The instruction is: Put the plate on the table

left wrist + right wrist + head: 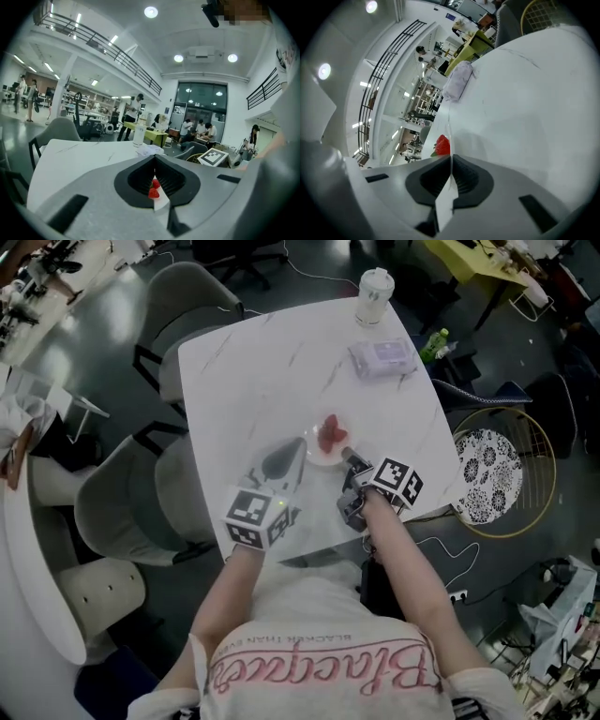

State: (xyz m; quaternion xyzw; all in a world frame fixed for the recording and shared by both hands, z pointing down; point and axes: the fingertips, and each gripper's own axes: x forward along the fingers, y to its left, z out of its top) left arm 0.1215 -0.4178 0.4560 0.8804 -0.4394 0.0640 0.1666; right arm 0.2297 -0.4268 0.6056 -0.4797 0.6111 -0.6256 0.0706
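Toward the 6 o'clock edge of the white marble table point(262, 381), from the head view: small white plate point(317, 456) carrying strawberries point(330, 433), pinched by two claws at once. Left gripper point(287, 461) at the plate's 8 o'clock rim, jaws closed down to the thickness of that rim. Right gripper point(350, 458) at 4 o'clock, likewise clamped on the thin edge, nothing else between the jaws. Contact between plate base and marble: impossible to tell, resting or just above.

Probably stiff, light, glazed and slick, and breakable if dropped. Loose fruit liable to roll on any tilt, so best kept level, gripped at opposite rims as now, and let go only once flat.

Writing: pink script across the person's shirt point(328, 671), upside down from above, apparently "Blacquer", with a small line "BLACKER THAN EVE…" beside it. No legible label on the lidded cup point(375, 296) at 1 o'clock, nor on the soft pack point(382, 358) just nearer.
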